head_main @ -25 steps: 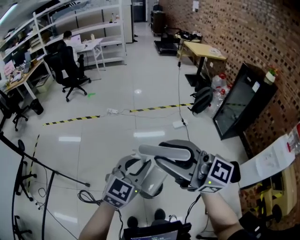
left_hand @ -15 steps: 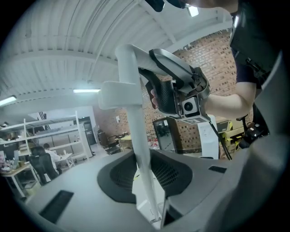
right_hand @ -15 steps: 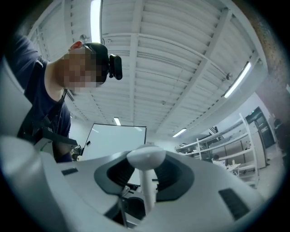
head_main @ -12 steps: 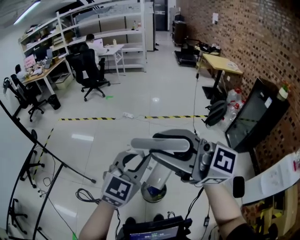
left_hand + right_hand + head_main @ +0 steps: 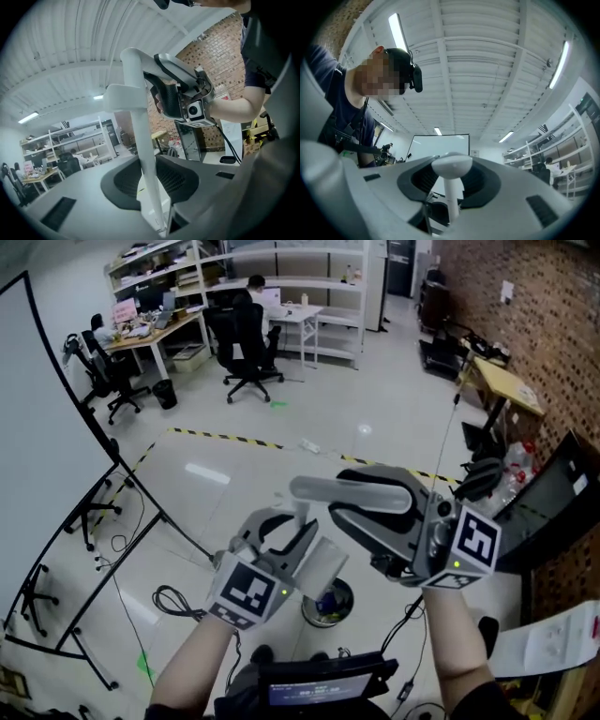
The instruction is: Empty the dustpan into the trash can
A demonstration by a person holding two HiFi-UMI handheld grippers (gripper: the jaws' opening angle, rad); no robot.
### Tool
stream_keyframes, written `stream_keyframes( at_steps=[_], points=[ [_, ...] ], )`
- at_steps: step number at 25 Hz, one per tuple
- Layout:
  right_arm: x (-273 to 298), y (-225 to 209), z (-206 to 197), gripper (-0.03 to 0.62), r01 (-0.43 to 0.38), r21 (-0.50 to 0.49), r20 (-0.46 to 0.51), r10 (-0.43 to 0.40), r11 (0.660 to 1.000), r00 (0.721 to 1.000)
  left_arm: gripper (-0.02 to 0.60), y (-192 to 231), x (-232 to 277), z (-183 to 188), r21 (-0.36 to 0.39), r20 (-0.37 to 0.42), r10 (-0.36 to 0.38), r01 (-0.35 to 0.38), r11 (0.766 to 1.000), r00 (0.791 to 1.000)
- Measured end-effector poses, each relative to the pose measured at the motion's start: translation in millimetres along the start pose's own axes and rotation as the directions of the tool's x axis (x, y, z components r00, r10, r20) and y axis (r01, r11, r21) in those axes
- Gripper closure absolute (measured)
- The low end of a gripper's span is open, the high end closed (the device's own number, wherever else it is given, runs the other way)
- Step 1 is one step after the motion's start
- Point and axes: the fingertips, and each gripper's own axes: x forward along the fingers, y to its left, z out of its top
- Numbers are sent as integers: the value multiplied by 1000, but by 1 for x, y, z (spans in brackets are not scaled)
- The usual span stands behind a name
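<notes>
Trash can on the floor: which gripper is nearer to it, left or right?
Left. The left gripper grips the dustpan handle low down, just up-left of the trash can in the head view; the right gripper holds the handle's top end, farther up-right.

The floor (image 5: 281, 474) is glossy pale tile that mirrors the ceiling lights. The wall (image 5: 562, 315) on the right is rough red-brown brick. The left gripper (image 5: 149, 180) and the right gripper (image 5: 451, 185) both have smooth, matt grey plastic shells, with black, finely dimpled pads (image 5: 123, 180). The dustpan handle (image 5: 142, 140) held between them is smooth white plastic with a slight sheen. The trash can (image 5: 311, 617) has a shiny rim that looks like metal. The ceiling (image 5: 478, 70) is matt white ribbed panelling.
</notes>
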Motion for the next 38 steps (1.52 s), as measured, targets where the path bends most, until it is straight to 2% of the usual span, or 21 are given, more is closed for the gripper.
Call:
stream_keyframes(
  at_steps=[6, 11, 18, 25, 30, 38],
  points=[
    [43, 14, -17, 444, -71, 46, 3, 71, 996, 997, 485, 25, -43, -22, -24, -32, 62, -63, 998, 998],
    [91, 30, -32, 444, -101, 31, -39, 103, 994, 994, 484, 46, -84, -42, -34, -43, 67, -69, 997, 997],
    [163, 58, -50, 444, -124, 30, -85, 126, 992, 988, 482, 82, -144, -63, -52, -21, 67, -68, 996, 998],
    [209, 72, -53, 445, -116, 17, -33, 116, 993, 993, 480, 113, -184, -71, -18, 4, 73, -73, 997, 997],
    [247, 84, -61, 445, -142, 12, -55, 143, 990, 988, 481, 139, -212, -79, -11, 16, 90, -90, 996, 996],
    [299, 106, -75, 445, -193, 8, -55, 193, 981, 980, 480, 161, -258, -92, -64, 27, 123, -121, 991, 992]
  ],
)
